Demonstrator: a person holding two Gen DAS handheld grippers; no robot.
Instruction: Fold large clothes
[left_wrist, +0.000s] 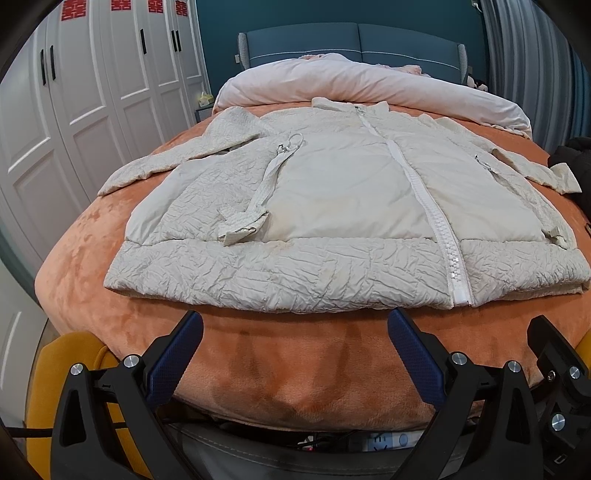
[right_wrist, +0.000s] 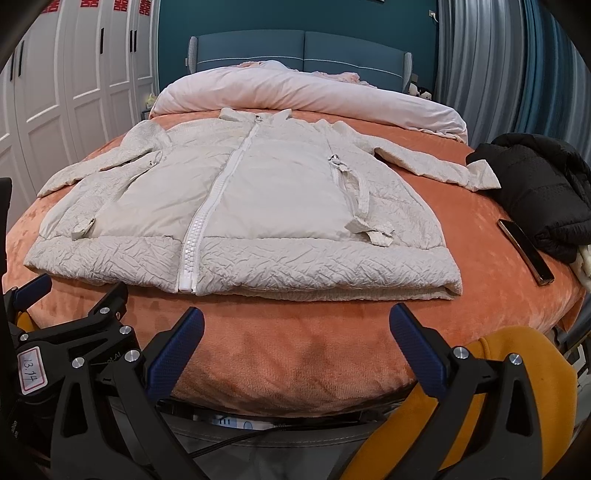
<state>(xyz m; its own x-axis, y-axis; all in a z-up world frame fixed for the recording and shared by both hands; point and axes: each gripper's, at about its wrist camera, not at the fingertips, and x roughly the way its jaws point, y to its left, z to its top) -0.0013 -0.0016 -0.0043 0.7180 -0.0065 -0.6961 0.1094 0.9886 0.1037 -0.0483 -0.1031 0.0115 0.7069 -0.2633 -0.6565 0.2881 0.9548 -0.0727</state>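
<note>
One crinkled cream jacket (left_wrist: 332, 206) flat on orange plush bed (left_wrist: 295, 354), two grippers, left (left_wrist: 295, 332) and right (right_wrist: 297, 330), spread, empty, short of hem.

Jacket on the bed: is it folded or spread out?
Spread out: the jacket lies flat, front zipped, both sleeves extended sideways, with no folds made yet.

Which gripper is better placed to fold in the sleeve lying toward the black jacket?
Right, probably. The right gripper hangs open off the hem nearer that sleeve of the cream coat. The left gripper is open too, but sits farther over.
</note>
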